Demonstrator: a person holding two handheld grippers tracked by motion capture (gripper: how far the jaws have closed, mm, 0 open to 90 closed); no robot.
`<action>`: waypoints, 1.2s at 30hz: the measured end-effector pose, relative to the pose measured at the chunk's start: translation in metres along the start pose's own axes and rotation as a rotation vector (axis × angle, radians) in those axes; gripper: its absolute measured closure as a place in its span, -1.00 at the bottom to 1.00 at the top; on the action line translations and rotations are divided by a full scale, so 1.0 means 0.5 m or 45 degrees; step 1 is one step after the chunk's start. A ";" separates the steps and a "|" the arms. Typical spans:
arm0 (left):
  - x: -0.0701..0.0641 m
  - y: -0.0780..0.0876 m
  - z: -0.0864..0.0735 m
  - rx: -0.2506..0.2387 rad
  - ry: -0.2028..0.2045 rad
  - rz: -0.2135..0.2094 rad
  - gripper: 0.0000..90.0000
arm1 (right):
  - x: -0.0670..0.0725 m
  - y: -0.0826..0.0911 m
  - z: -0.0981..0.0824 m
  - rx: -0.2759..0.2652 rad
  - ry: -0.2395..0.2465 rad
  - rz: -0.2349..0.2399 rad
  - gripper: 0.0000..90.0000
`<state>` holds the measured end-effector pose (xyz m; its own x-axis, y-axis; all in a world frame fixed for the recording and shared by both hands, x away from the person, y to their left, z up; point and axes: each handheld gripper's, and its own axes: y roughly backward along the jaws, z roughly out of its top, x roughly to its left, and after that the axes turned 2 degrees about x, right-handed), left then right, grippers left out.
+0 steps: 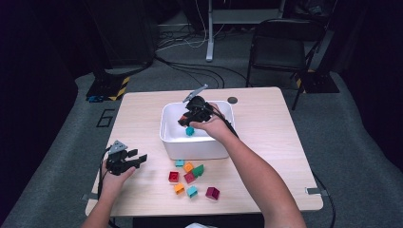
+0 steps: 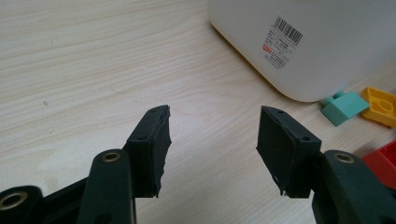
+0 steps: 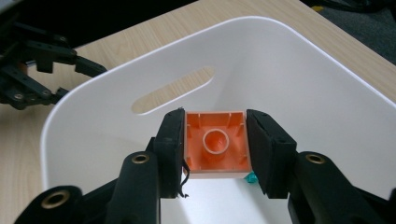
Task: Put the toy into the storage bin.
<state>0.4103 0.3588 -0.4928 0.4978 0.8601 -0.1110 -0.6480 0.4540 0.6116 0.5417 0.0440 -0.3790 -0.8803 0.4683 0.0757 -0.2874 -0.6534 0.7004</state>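
My right gripper (image 3: 215, 115) is shut on an orange brick (image 3: 215, 145), hollow underside facing the camera, held above the inside of the white bin (image 3: 303, 93). In the high view that gripper (image 1: 185, 119) hangs over the bin (image 1: 190, 148), just above a teal brick (image 1: 190, 130) lying on its floor. A corner of the teal brick (image 3: 252, 177) peeks out below the orange one. My left gripper (image 1: 139, 158) rests at the table's left, open and empty (image 2: 212, 140), pointing toward the bin (image 2: 327, 46).
Several loose bricks lie in front of the bin: teal (image 1: 179, 163), orange (image 1: 188, 167), green (image 1: 198, 170), red (image 1: 173, 176), maroon (image 1: 212, 193). The left gripper view shows a teal brick (image 2: 344, 107), a yellow-orange one (image 2: 380, 105) and a red one (image 2: 380, 161) to the right. A black chair (image 1: 280, 45) stands behind the table.
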 end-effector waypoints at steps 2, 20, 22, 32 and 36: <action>0.002 0.001 -0.001 0.003 0.002 0.000 -0.03 | -0.007 -0.009 -0.002 0.005 -0.011 -0.007 0.29; 0.006 0.003 -0.003 -0.005 0.014 0.006 -0.03 | -0.042 -0.039 -0.019 0.099 -0.045 -0.086 0.17; 0.006 0.002 -0.003 -0.007 0.016 0.007 -0.03 | -0.038 -0.033 -0.019 0.096 -0.038 -0.091 0.17; 0.004 -0.001 0.000 0.000 0.009 0.006 -0.03 | -0.018 0.030 -0.013 0.023 -0.038 -0.081 0.14; 0.003 -0.005 0.002 -0.003 0.009 0.005 -0.03 | -0.006 0.051 -0.013 -0.002 -0.031 -0.078 0.12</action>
<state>0.4131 0.3587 -0.4938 0.4909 0.8637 -0.1143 -0.6512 0.4509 0.6104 0.5346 0.0219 -0.3662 -0.8517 0.5217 0.0497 -0.3410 -0.6237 0.7033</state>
